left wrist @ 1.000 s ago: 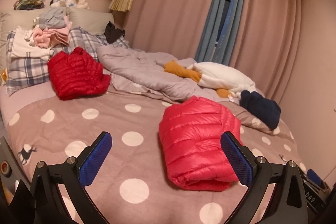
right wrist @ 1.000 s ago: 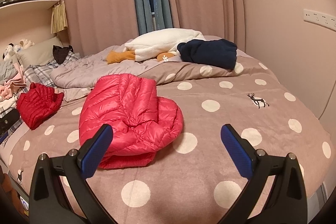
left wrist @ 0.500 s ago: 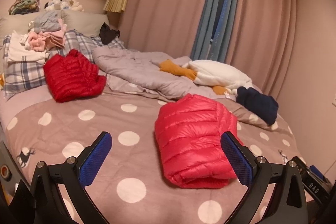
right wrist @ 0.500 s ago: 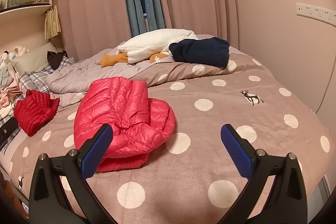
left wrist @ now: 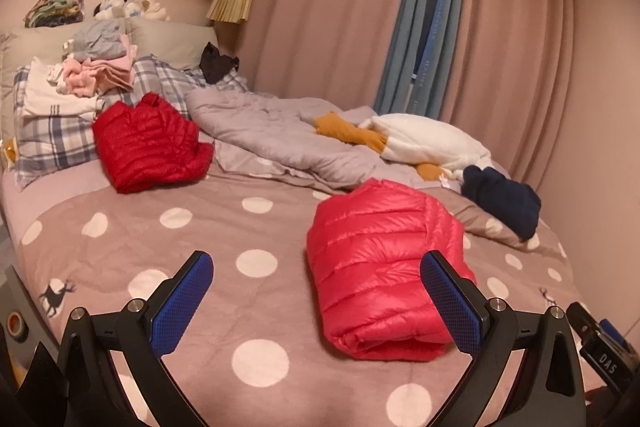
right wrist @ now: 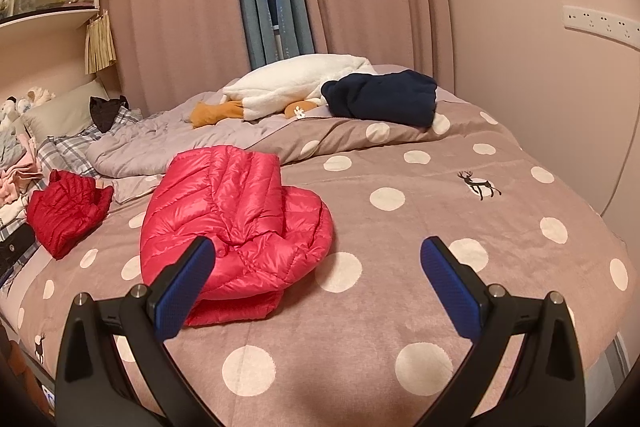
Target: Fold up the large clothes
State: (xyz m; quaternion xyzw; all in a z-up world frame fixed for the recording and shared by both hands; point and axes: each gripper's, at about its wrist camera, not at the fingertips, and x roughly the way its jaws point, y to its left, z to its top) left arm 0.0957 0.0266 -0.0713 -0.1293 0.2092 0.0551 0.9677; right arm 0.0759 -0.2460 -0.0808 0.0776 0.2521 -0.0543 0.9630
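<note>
A: Where is the pink jacket (left wrist: pixel 384 267)?

B: Folded into a thick bundle on the spotted blanket (left wrist: pixel 132 235), toward the foot of the bed. In the right wrist view the pink jacket (right wrist: pixel 236 219) shows its rounded, puffed side, and one layer sticks out underneath at the near edge.

A: Is anything gripping it?

B: No. The left gripper (left wrist: pixel 316 303) hangs above the blanket with its jaws spread wide and empty; the jacket sits behind its right-hand blue pad. The right gripper (right wrist: pixel 316 287) is spread just as wide and holds nothing, with the jacket behind its left-hand pad.

A: What lies around the jacket?

B: Beyond it, toward the pillows, a red jacket (left wrist: pixel 150 143) lies folded, well apart from the pink one. Behind the pink jacket a grey quilt (left wrist: pixel 272 135) is rumpled across the bed. On the quilt lies a white plush toy (left wrist: pixel 428 139) with orange parts, and just beside that a dark blue garment (left wrist: pixel 504 199) rests on the turned-back blanket edge.

A: And farther off?

B: Past the red jacket there is a checked pillow (left wrist: pixel 56 139) with a stack of clothes (left wrist: pixel 100 75) on it. Behind the whole bed hang pink curtains (left wrist: pixel 332 3), with a blue curtain (left wrist: pixel 424 23) between them.
</note>
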